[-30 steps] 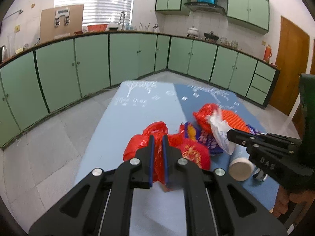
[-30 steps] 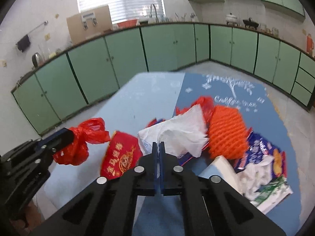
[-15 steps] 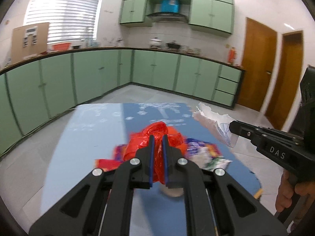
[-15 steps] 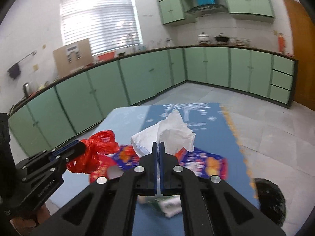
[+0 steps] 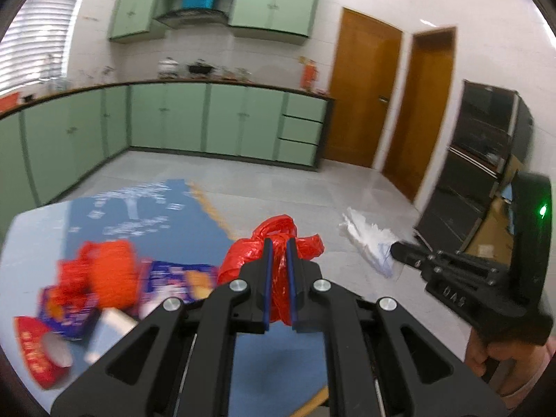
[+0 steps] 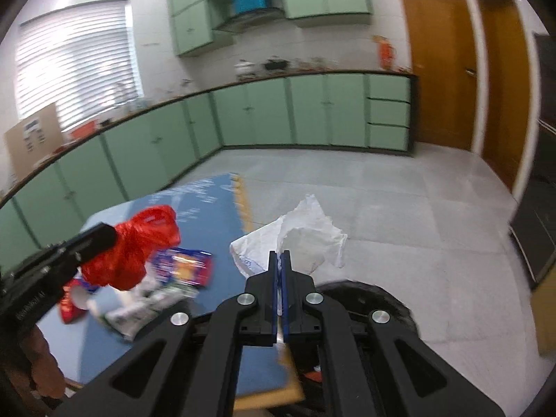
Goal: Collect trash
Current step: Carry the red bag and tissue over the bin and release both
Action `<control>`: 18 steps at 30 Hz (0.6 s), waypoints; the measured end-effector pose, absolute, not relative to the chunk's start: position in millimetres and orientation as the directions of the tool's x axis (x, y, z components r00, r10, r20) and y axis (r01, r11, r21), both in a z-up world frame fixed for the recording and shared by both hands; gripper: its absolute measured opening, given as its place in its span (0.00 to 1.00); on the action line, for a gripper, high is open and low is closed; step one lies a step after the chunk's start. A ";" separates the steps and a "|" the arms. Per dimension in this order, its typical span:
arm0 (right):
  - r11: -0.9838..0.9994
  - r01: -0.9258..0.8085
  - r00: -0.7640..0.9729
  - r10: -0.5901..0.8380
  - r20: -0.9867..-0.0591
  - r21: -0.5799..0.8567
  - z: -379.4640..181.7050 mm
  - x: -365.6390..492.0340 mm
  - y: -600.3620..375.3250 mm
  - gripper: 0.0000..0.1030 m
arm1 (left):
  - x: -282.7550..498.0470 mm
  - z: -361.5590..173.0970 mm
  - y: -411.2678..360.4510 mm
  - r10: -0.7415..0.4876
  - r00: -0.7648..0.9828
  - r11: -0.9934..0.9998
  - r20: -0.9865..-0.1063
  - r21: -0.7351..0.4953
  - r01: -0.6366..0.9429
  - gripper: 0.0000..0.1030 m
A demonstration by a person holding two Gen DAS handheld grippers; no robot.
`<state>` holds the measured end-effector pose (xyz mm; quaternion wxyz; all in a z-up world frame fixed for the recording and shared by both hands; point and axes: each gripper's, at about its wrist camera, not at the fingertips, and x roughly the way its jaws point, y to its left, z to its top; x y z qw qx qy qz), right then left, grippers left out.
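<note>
My left gripper (image 5: 278, 246) is shut on a crumpled red plastic bag (image 5: 274, 243) and holds it above the table's right edge; the bag also shows in the right wrist view (image 6: 132, 246). My right gripper (image 6: 279, 255) is shut on a white crumpled paper wrapper (image 6: 295, 236), held in the air past the table edge, above the rim of a black bin (image 6: 382, 299). The wrapper also shows in the left wrist view (image 5: 368, 243). More trash stays on the blue table (image 5: 166, 222): an orange foam net (image 5: 111, 271), a blue snack packet (image 5: 173, 278), a red paper cup (image 5: 41, 351).
Green kitchen cabinets (image 5: 173, 128) run along the walls. Wooden doors (image 5: 361, 97) stand at the right, a dark glass cabinet (image 5: 479, 160) beside them. Grey tiled floor (image 6: 399, 208) lies beyond the table. White and green wrappers (image 6: 146, 305) lie near the table's front.
Both grippers have swung right and lifted away from the trash pile, carrying the red bag and the white wrapper out over the table's right edge; the black bin has come into the right wrist view.
</note>
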<state>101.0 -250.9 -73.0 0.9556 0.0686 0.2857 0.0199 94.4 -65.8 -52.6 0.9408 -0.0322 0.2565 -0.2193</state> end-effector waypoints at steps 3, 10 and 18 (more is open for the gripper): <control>0.988 0.057 0.823 0.036 -0.567 0.146 -88.6 99.9 -277.7 0.02 | 108.8 -64.3 -98.8 -0.476 0.729 0.876 -0.493 -0.185 0.446 0.06; 0.977 0.138 0.773 -0.004 -0.635 0.162 -134.8 105.9 -328.1 0.02 | 147.8 -102.0 -171.6 -0.530 0.616 0.828 -0.583 -0.199 0.524 0.06; 0.968 0.165 0.728 0.010 -0.686 0.189 -173.1 120.9 -360.7 0.05 | 175.5 -148.1 -209.4 -0.493 0.549 0.829 -0.675 -0.172 0.533 0.15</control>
